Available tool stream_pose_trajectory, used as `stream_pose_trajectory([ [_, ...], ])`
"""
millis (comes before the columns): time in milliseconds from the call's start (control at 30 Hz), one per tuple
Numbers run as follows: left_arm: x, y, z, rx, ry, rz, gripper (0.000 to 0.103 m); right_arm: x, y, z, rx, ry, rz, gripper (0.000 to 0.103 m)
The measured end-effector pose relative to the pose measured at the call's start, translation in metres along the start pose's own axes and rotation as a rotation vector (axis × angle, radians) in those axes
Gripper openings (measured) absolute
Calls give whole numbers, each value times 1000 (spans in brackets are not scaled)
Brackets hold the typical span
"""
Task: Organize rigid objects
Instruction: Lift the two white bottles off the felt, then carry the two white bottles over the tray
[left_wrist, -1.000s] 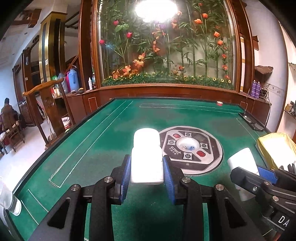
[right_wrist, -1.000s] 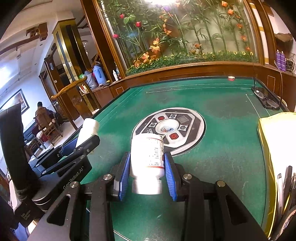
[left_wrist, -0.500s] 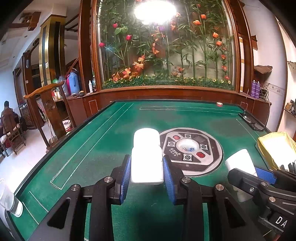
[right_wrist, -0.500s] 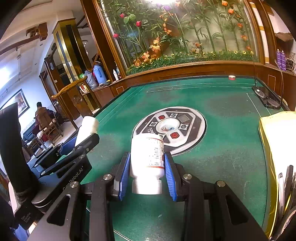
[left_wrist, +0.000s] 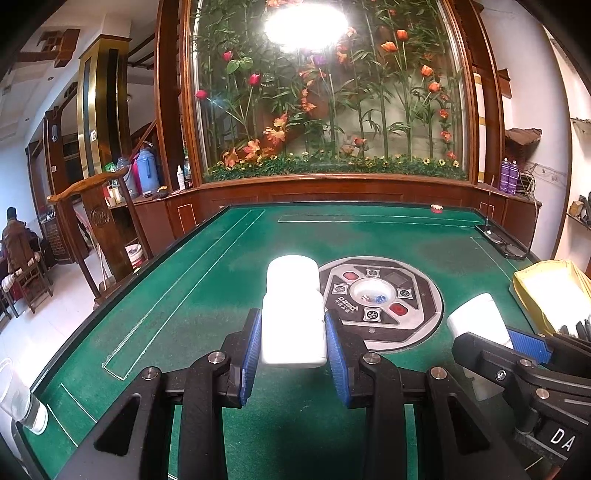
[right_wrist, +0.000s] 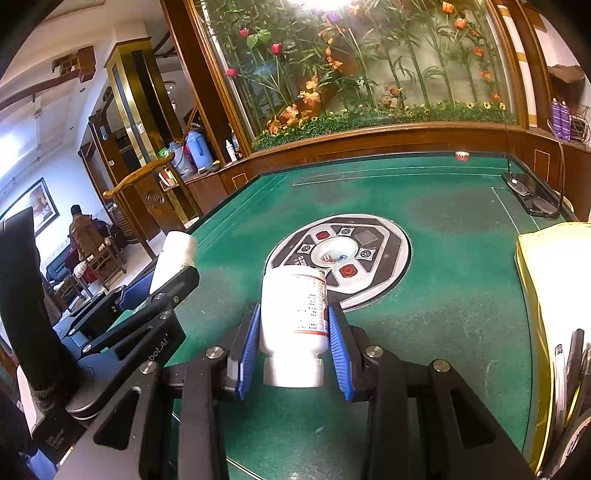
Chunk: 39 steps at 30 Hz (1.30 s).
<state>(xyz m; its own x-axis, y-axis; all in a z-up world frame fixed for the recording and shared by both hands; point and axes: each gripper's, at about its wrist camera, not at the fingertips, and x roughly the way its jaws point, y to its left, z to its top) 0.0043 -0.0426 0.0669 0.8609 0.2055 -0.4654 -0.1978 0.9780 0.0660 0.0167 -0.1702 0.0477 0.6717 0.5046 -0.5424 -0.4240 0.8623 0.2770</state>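
Left wrist view: a plain white bottle (left_wrist: 293, 314) is clamped between the blue pads (left_wrist: 250, 354) of the left gripper (left_wrist: 293, 354), its cap end pointing away from the camera and its flat base toward it. It is held over the green table (left_wrist: 184, 295), about midway between the left and right edges and toward the near edge. Just beyond it and slightly right, set in the middle of the table, is the round control panel (left_wrist: 380, 299) with a clear dome at its centre. Near the right edge, the right gripper (left_wrist: 491, 343) comes in from the lower right corner, clenched on a second white bottle (left_wrist: 476, 317). Past that, at the right edge, stands a yellow bin (left_wrist: 524, 291).

In the right wrist view the right gripper (right_wrist: 293, 354) grasps the labelled white bottle (right_wrist: 293, 310) by its body, cap toward the camera, base pointing at the control panel (right_wrist: 369, 240); printed text runs down its right side. The left gripper (right_wrist: 155, 291) shows at the left, near the table's left edge, with its bottle (right_wrist: 173, 258) sticking up and forward. The yellow bin (right_wrist: 532, 295) lines the right edge, with pens or similar sticks (right_wrist: 569, 373) in a holder at the near right corner. A dark flat tray (right_wrist: 532, 192) sits at the far right corner and a small red-and-white object (right_wrist: 461, 155) by the far edge
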Motion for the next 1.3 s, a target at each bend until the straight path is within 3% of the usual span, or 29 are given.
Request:
stream_pose_trajectory([
  [233,-9,-9,1,6,-10,-18,36,-13,-3,1,6,-26,-12,35],
  [333,-19,-20,6,2,-8,-66,36,-30,-13,3,22,-50,-33,35],
  [400,-29,-36,10,22,-6,-119,36,-52,-30,4,44,-81,-77,35],
  [567,-51,-90,21,65,47,-338,35,-109,-85,3,118,-135,-212,35],
  [700,-56,-145,23,89,146,-530,35,-145,-140,-9,191,-137,-367,35],
  [833,-54,-201,17,119,233,-647,35,-162,-180,-25,271,-122,-413,35],
  [1067,-43,-267,6,192,339,-672,35,-166,-204,-31,281,-77,-457,35],
  [1233,-36,-275,-4,200,368,-651,36,-164,-211,-36,295,-66,-447,35],
  [1267,-35,-274,-6,199,366,-650,39,-166,-213,-36,295,-63,-452,36],
  [1300,-35,-273,-6,199,364,-647,51,-166,-214,-36,292,-60,-462,36],
])
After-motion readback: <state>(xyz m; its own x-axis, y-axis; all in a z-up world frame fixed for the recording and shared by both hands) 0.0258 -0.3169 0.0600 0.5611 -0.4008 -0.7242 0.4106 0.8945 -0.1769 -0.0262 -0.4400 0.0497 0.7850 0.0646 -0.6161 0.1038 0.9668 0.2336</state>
